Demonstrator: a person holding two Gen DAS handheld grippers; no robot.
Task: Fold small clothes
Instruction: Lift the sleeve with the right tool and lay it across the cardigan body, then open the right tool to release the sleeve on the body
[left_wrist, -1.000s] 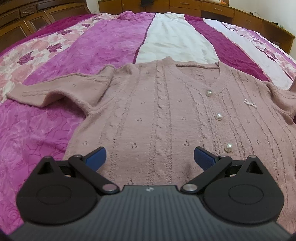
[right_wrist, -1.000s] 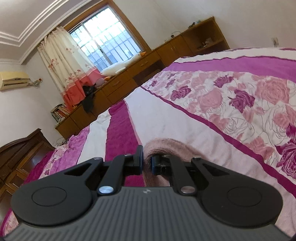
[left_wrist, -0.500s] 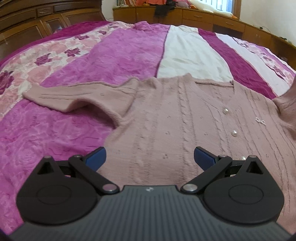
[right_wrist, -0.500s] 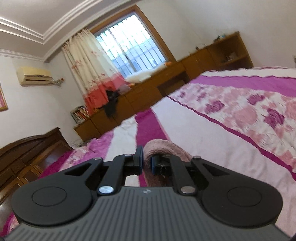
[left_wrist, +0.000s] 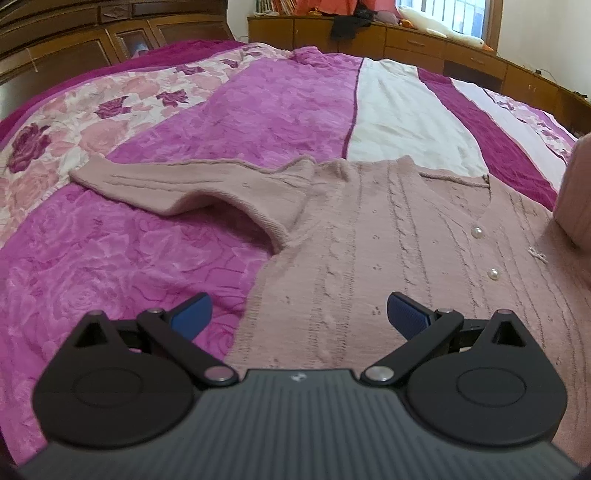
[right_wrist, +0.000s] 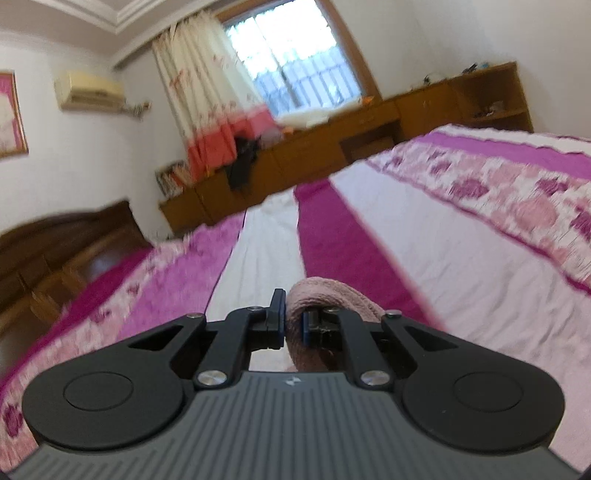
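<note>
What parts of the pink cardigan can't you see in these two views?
- Cardigan hem, left wrist view: hidden behind the left hand-held gripper.
- Far sleeve, left wrist view: cut off by the picture's edge.
- Sleeve in the right hand-held gripper, right wrist view: mostly hidden behind it; room blurred.

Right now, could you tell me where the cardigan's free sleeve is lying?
In the left wrist view, the sleeve stretches flat to the left of the cardigan, across the purple bedspread, ahead of the open left gripper.
</note>
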